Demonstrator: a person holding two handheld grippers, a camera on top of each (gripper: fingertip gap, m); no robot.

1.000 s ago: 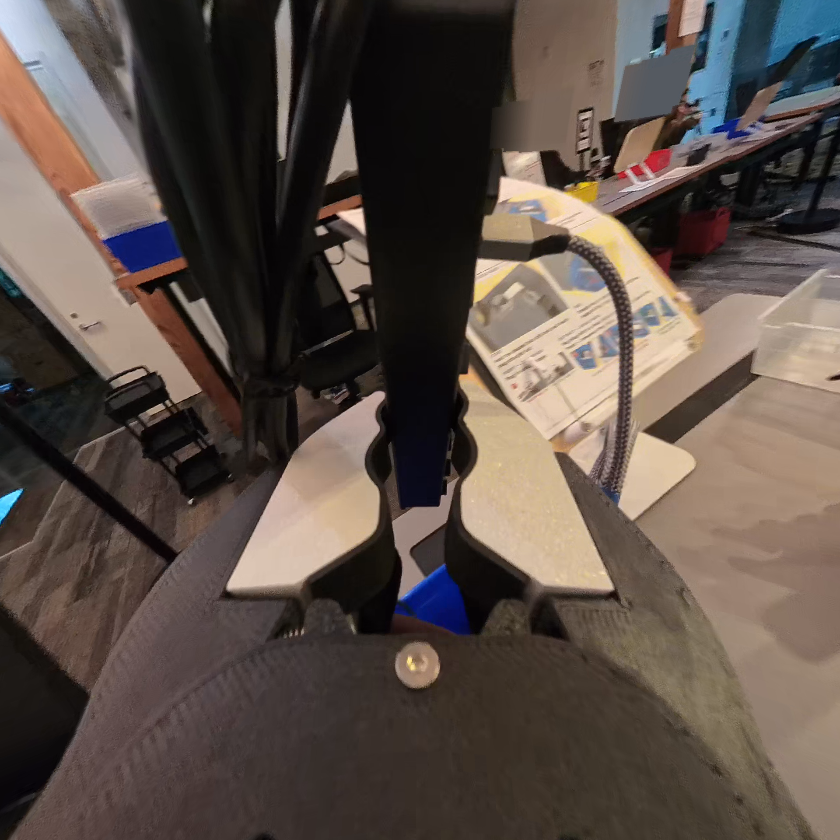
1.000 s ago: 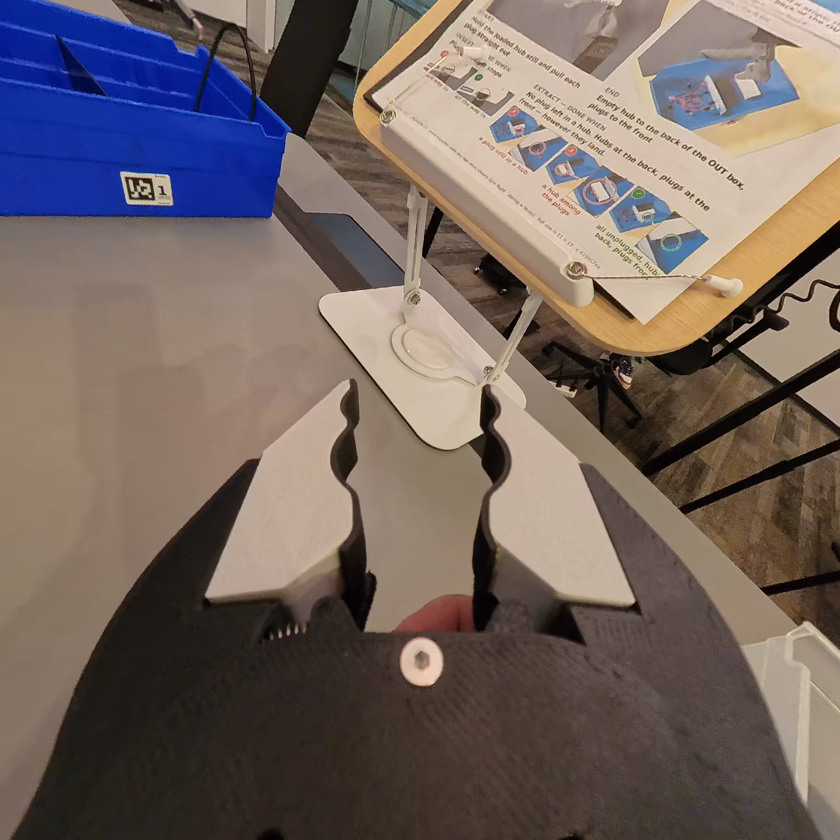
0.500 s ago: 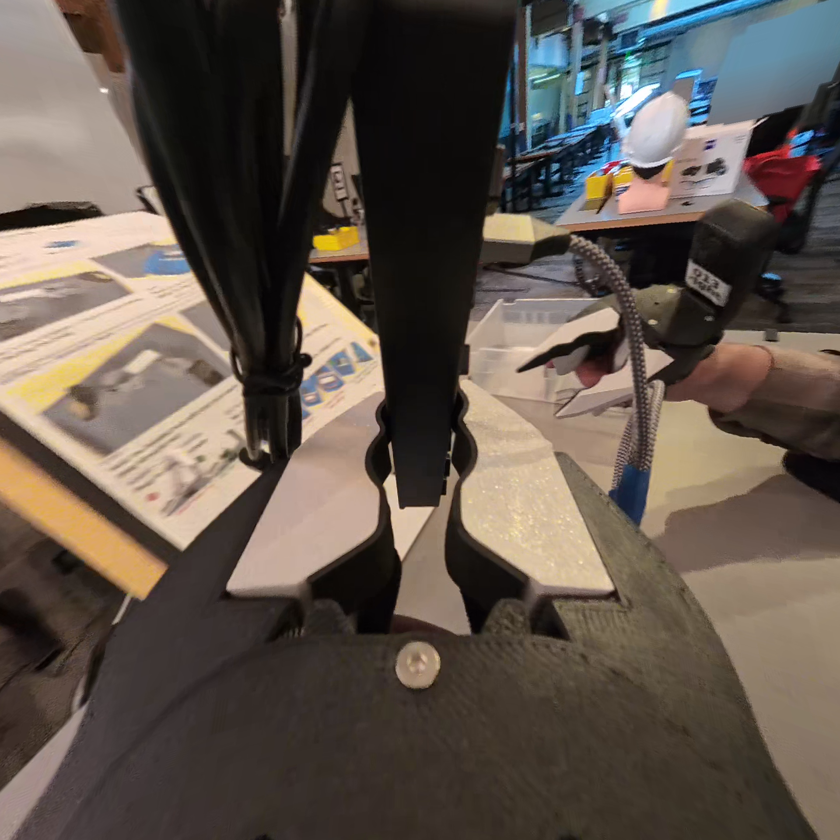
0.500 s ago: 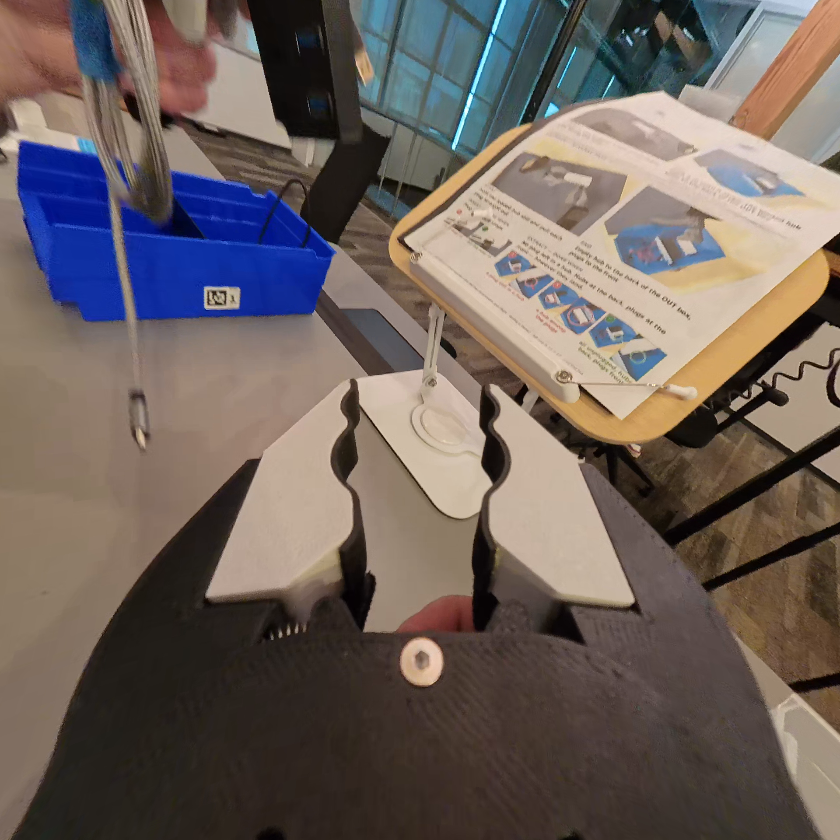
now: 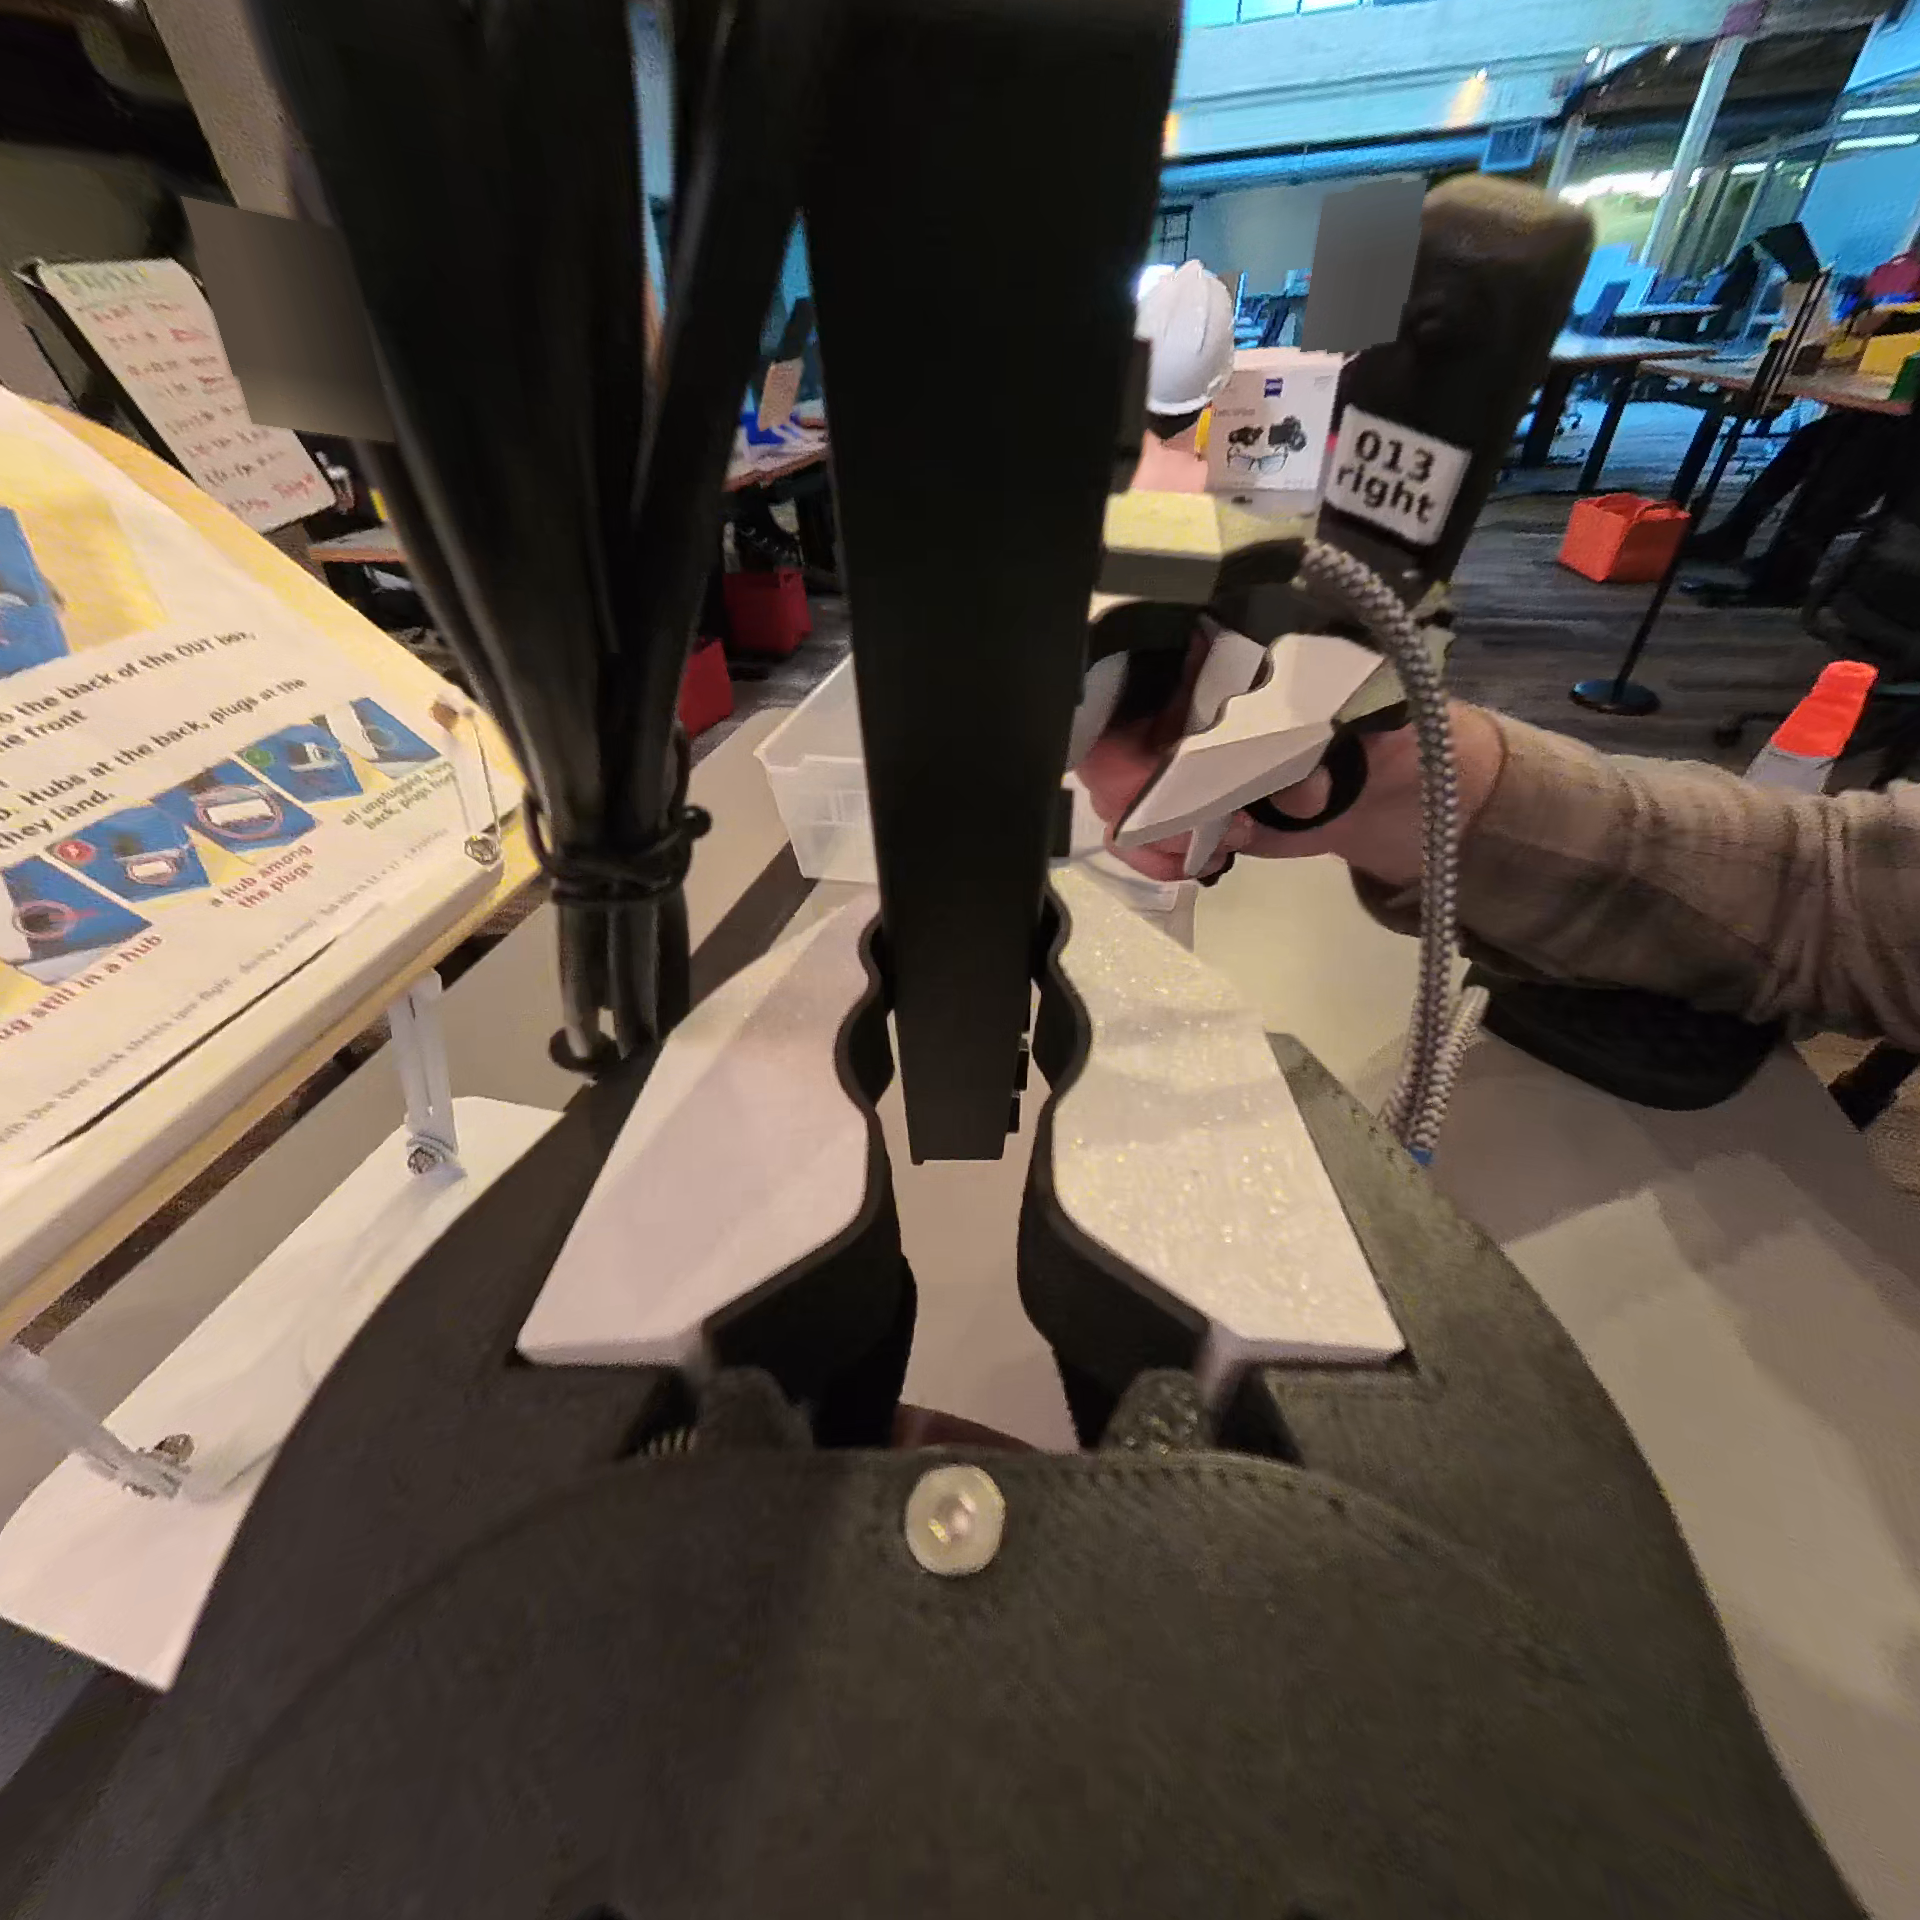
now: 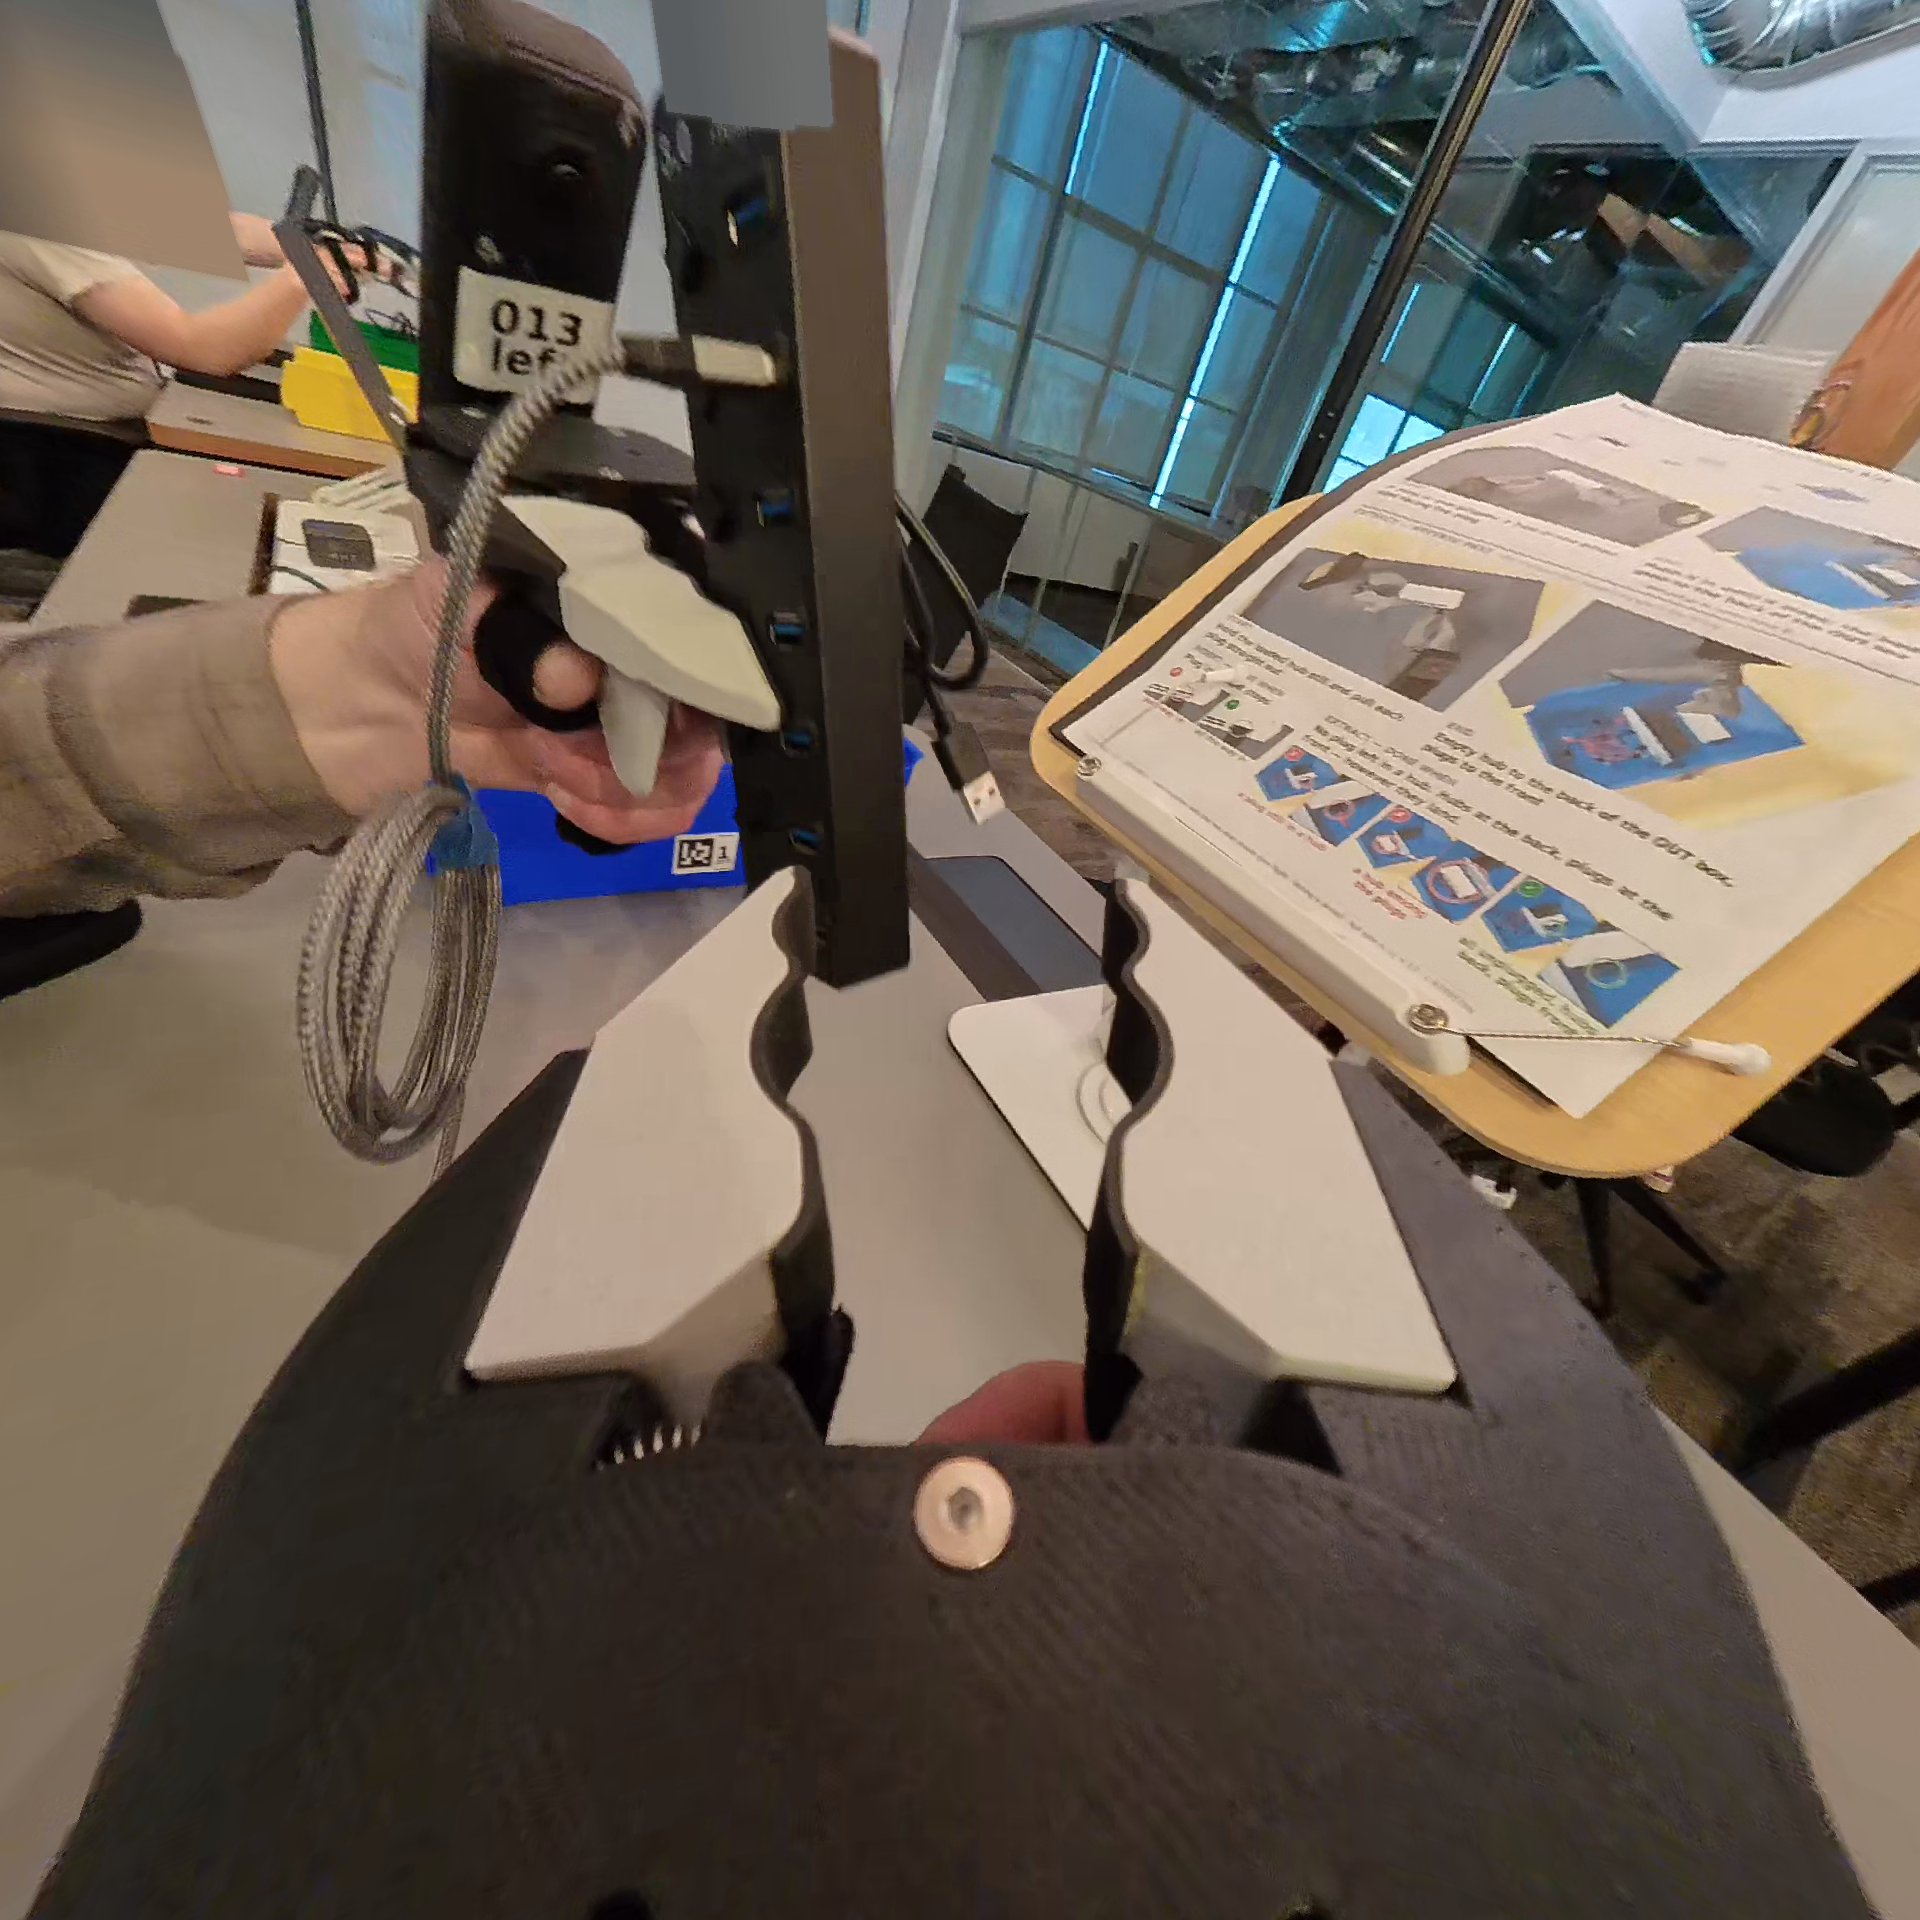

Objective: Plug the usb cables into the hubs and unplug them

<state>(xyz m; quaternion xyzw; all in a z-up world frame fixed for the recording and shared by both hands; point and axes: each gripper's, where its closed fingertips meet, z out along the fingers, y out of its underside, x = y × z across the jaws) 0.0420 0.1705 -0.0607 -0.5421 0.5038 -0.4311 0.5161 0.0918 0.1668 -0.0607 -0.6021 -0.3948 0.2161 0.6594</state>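
My left gripper (image 5: 961, 935) is shut on the lower end of a long black USB hub (image 5: 966, 520) and holds it upright above the grey table. A grey braided USB cable (image 5: 1425, 810) is plugged into the hub's side by its metal plug (image 5: 1153, 540). Its coil hangs down beside the hub. A tied bundle of black cables (image 5: 613, 623) hangs on the hub's other side. My right gripper (image 6: 951, 914) is open and empty, just below and in front of the hub (image 6: 831, 520). The plug (image 6: 717, 364) sits high on the hub's port face, and the coil (image 6: 384, 997) hangs at left.
An instruction sheet on a wooden board (image 6: 1507, 727) stands on a white stand base (image 6: 1023, 1070) at the table's far edge. A blue bin (image 6: 582, 857) sits behind the hub. A clear plastic bin (image 5: 821, 790) sits farther along the table. A loose black USB plug (image 6: 977, 795) dangles behind the hub. The tips of one gripper are about 6 centimeters away from the tips of the other.
My left gripper has swung right with the hub, from the board toward the right gripper. The right gripper has turned left and now faces the hub at close range, still open.
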